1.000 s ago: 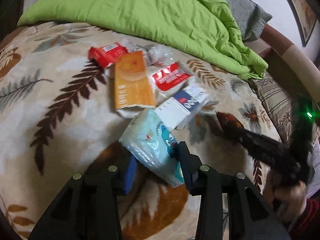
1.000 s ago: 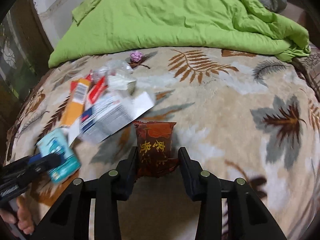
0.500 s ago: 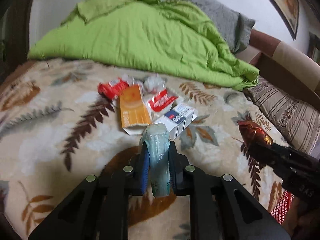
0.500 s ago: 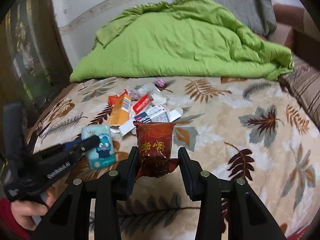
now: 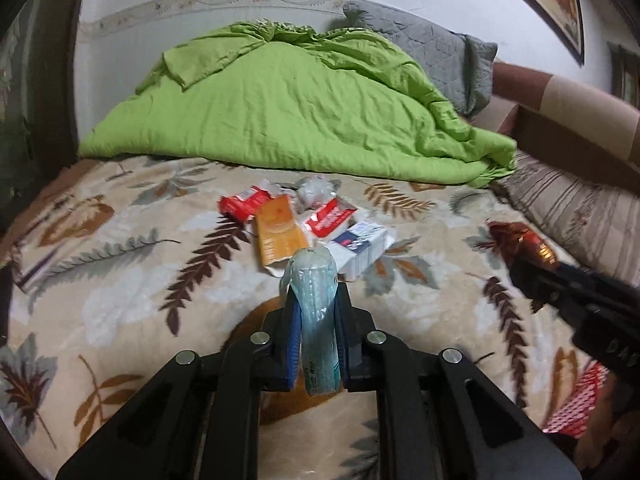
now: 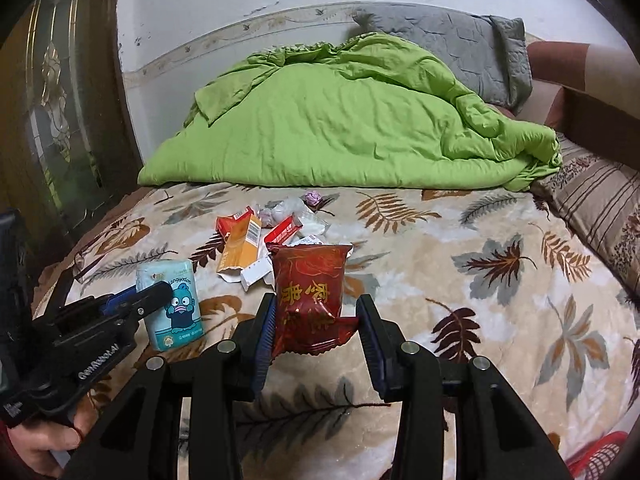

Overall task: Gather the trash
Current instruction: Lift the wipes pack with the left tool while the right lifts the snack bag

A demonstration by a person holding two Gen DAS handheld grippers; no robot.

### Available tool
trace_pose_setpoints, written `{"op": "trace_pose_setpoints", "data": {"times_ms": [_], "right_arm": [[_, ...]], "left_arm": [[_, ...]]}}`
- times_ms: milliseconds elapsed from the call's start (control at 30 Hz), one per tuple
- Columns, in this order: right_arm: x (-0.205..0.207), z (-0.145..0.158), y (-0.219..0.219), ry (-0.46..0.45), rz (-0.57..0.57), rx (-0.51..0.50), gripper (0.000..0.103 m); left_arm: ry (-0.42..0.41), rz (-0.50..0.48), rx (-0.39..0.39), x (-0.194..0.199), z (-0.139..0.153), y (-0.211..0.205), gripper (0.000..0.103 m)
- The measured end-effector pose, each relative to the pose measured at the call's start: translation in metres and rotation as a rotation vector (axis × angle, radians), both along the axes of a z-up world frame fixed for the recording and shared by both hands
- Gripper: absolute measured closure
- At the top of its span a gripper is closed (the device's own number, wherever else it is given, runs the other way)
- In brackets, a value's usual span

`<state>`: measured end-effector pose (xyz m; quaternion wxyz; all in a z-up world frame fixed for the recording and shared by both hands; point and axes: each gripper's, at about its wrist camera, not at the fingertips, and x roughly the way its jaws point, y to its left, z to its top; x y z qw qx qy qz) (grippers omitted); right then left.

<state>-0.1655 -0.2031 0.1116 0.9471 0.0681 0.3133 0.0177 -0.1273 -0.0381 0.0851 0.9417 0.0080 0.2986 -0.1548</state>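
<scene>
My left gripper [image 5: 314, 304] is shut on a light blue tissue pack [image 5: 314, 280] and holds it edge-on above the leaf-patterned blanket [image 5: 120, 280]. The right wrist view shows that pack's cartoon face [image 6: 176, 304] in the left gripper [image 6: 134, 300]. My right gripper [image 6: 316, 312] is shut on a dark red snack packet [image 6: 310, 280], also lifted off the bed. That packet [image 5: 516, 236] shows at the right of the left wrist view. A trash pile lies mid-bed: an orange box [image 5: 278, 236], red packets [image 5: 244, 204], a white and blue box [image 5: 362, 246] and crumpled plastic [image 5: 316, 192].
A green duvet [image 5: 288, 120] and a grey pillow [image 5: 436, 52] fill the far side of the bed. A striped cushion [image 5: 580, 216] lies along the right. A red mesh basket [image 6: 600, 456] shows at the lower right. A small purple ball [image 6: 313, 198] sits beyond the pile.
The left jaws closed on the tissue pack and lifted it off the blanket. Both grippers rose and drew back from the pile. The right gripper kept its hold on the snack packet.
</scene>
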Motion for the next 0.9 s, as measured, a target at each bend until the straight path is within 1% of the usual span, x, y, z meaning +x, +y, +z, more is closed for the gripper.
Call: {"op": "trace_pose_setpoints", "data": {"times_ms": [167,333,600,900], "right_arm": [[-0.0008,0.0,-0.0002,-0.007,-0.006,-0.006,0.06],[-0.0009,-0.0003,0.0041,-0.008,0.003,-0.025,0.06],[0.0019,-0.0031,-0.0052,0.013,-0.013,0.017,0.06],[0.0025,-0.0035,-0.0044,0.01,-0.007,0.007,0.06]], "left_arm": [[-0.04,0.016,0.032,-0.0037,0.0016,-0.0024,0.089],[-0.041,0.021,0.046,-0.0023,0.0013,-0.003,0.089],[-0.042,0.031,0.063,-0.0019,-0.0004,-0.006,0.089],[-0.04,0.037,0.079,0.0009,-0.0055,-0.0071,0.089]]}}
